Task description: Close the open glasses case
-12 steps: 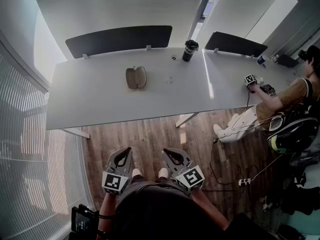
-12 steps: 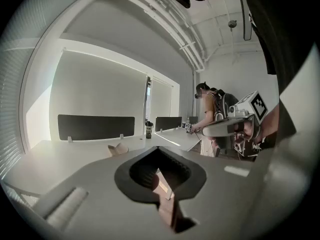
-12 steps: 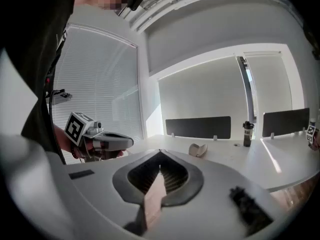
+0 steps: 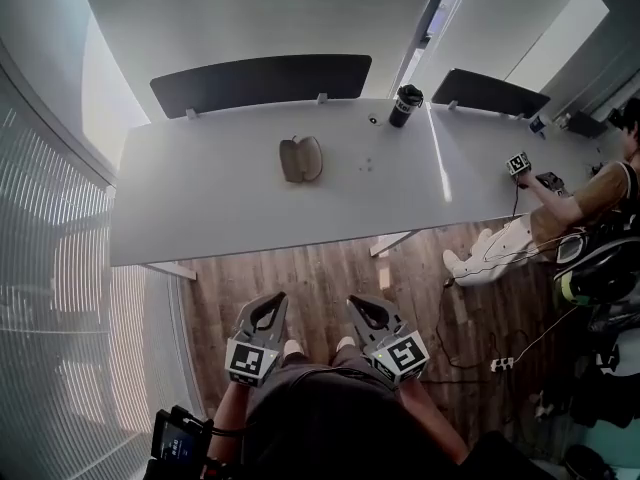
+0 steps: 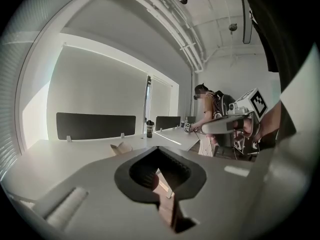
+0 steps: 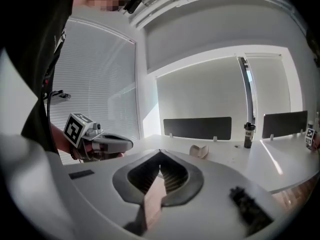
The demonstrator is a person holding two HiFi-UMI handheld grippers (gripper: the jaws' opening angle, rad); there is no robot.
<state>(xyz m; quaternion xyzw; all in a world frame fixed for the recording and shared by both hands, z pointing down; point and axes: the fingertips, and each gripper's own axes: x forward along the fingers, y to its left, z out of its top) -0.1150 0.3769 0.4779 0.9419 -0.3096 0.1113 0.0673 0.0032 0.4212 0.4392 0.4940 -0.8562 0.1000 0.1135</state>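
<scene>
In the head view, window blinds [image 4: 50,268] fill the 9 o'clock side. The left gripper [image 4: 272,299] hangs low at 6 o'clock, close to the wearer's body and above the wood floor [image 4: 320,273]. Its jaws are pressed together at the tips with nothing between them, as the left gripper view [image 5: 157,148] confirms. The white table [image 4: 200,208] stretches across the upper part. On it, at about 12 o'clock from both tools and well apart from them, lies the glasses case [image 4: 301,158], still open, its two tan halves spread. The right gripper [image 4: 356,302], just beside the left one, also has its tips meeting on nothing [image 6: 160,152]. A dark tumbler [image 4: 405,106] stands at 1 o'clock from the case, near the table's far edge. At 3 o'clock another person [image 4: 600,193] sits at the adjoining table.
</scene>
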